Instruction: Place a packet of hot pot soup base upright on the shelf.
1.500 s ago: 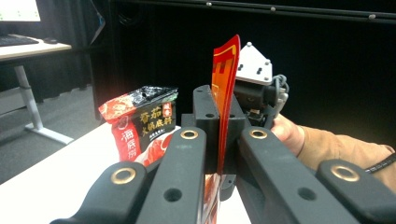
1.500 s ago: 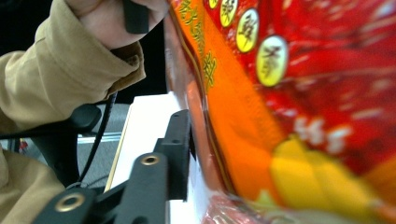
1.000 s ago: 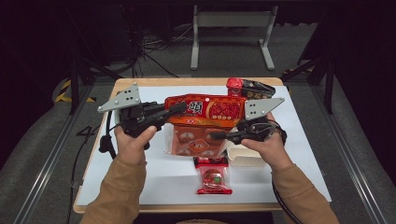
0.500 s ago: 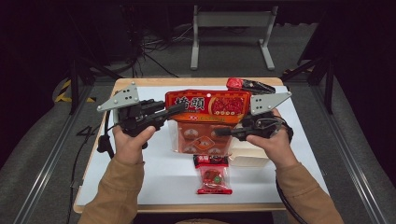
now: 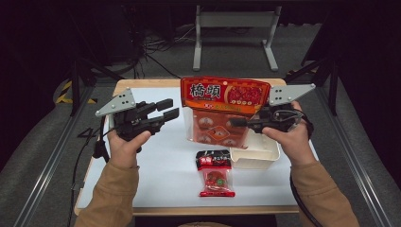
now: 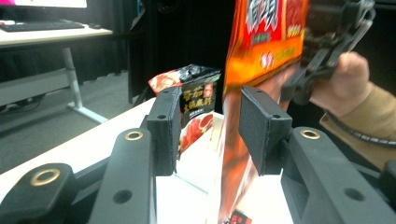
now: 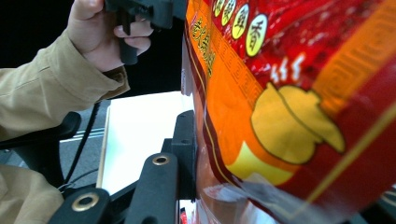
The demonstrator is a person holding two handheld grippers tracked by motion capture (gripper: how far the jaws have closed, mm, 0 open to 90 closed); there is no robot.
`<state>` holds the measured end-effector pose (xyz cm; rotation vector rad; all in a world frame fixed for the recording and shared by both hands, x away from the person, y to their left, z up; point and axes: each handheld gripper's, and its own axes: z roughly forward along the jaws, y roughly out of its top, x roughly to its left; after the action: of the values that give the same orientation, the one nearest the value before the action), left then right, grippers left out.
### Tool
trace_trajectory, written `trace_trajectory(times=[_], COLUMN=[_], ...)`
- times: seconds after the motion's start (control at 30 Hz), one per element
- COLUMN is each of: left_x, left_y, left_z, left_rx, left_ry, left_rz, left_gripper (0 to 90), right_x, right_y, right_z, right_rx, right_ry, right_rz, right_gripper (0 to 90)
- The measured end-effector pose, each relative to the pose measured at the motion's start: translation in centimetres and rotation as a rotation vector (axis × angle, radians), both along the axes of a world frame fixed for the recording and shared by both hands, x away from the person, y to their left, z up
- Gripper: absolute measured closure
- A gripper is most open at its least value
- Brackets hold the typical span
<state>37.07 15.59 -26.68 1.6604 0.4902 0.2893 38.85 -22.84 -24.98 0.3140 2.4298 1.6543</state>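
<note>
High view: right tool (image 5: 235, 122) clamped on orange snack bag (image 5: 222, 109) at frame centre, apparently upright; left tool (image 5: 168, 109) just opened, apart, left of bag.

I see a table (image 5: 156, 184) with a white top and a bare wooden edge showing along its near and far sides. A shallow white tray (image 5: 255, 158) sits on it right of the middle. Just left of the tray, a small red and black packet (image 5: 215, 172) lies flat, its black end toward the far side and its clear red end toward me. The left part of the white top is bare.
</note>
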Motion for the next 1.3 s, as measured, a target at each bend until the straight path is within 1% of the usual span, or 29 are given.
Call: trace_trajectory(times=[0.1, 0.3, 0.37, 0.5, 0.63, 0.73, 0.8, 1.0, 1.13, 1.23, 1.3], left_x=[0.0, 0.2, 0.2, 0.2, 0.2, 0.1, 0.1, 0.0, 0.0, 0.2, 0.3], left_y=[0.5, 1.5, 1.8, 2.3, 2.7, 3.0, 3.1, 3.2, 3.5, 3.7, 3.9], left_z=[-0.5, -1.4, -1.6, -2.1, -2.6, -2.9, -3.0, -3.5, -3.8, -4.1, -4.3], left_rx=[0.008, 0.023, 0.031, 0.035, 0.041, 0.054, 0.064, 0.115, 0.127, 0.143, 0.141], left_ry=[0.011, 0.026, 0.025, 0.041, 0.048, 0.05, 0.043, 0.029, 0.033, 0.032, 0.039], left_rz=[0.013, 0.041, 0.052, 0.066, 0.08, 0.098, 0.107, 0.133, 0.136, 0.148, 0.151], left_gripper=[58.6, 57.8, 57.7, 56.8, 56.4, 55.7, 55.3, 53.6, 53.1, 52.8, 52.7], right_x=[0.1, 0.6, 0.7, 1.0, 1.2, 1.4, 1.4, 1.4, 1.3, 1.2, 1.2], right_y=[-0.6, -1.8, -2.1, -2.8, -3.5, -4.2, -4.6, -5.5, -6.1, -6.6, -6.9], right_z=[0.6, 1.1, 1.1, 1.1, 1.0, 0.9, 0.9, 0.8, 0.6, 0.4, 0.3], right_rx=[-0.009, -0.011, -0.017, -0.018, -0.02, -0.019, -0.015, -0.007, 0.007, 0.016, 0.02], right_ry=[-0.005, -0.01, -0.014, -0.01, -0.014, -0.016, -0.019, -0.02, -0.018, -0.018, -0.015], right_rz=[-0.026, -0.068, -0.08, -0.106, -0.131, -0.156, -0.17, -0.214, -0.237, -0.26, -0.277], right_gripper=[70.6, 70.6, 70.6, 70.5, 70.5, 70.5, 70.5, 70.5, 70.5, 70.5, 70.5])
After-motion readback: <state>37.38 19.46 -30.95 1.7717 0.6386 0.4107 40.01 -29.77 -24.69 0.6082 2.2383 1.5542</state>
